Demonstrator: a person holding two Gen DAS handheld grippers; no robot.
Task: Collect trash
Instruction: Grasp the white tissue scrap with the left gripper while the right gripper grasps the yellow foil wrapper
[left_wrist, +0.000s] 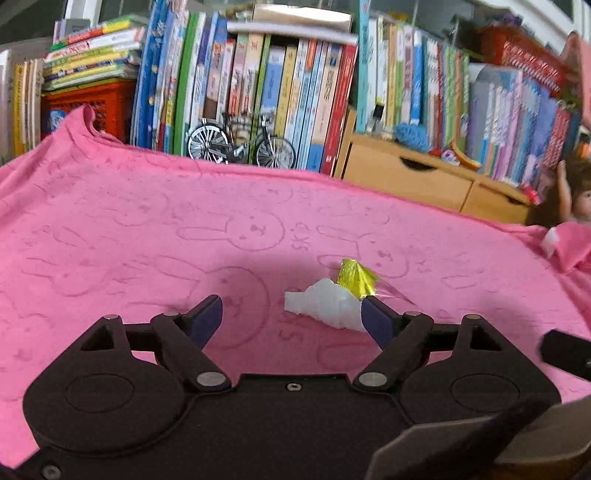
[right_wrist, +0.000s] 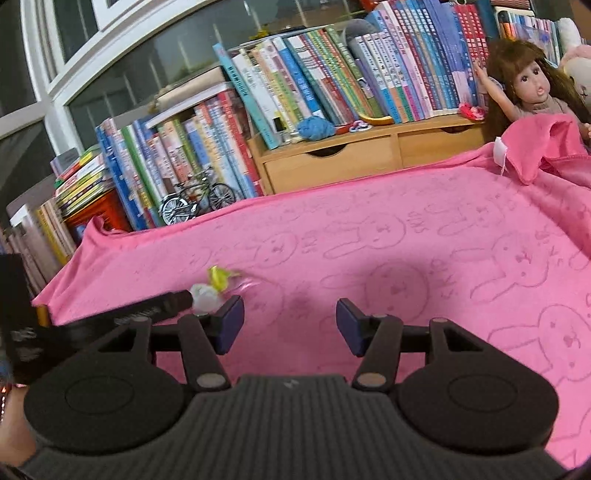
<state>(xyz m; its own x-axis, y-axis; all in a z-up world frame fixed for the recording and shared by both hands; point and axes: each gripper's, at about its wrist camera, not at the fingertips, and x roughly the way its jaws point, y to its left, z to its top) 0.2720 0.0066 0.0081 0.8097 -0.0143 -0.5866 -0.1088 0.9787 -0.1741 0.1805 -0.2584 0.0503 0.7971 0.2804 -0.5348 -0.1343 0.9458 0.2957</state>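
Note:
A crumpled white paper lies on the pink rabbit-print towel, and a yellow foil wrapper touches its far side. My left gripper stands open just in front of the paper. Its right finger is close beside the wad, and neither pad presses on it. In the right wrist view the same white paper and yellow wrapper sit to the left, by the left gripper's black finger. My right gripper is open over bare towel with nothing between its fingers.
Rows of books line the back, with a toy bicycle and a red crate in front. A wooden drawer unit stands behind the towel. A doll sits at the far right, beside a raised fold of towel.

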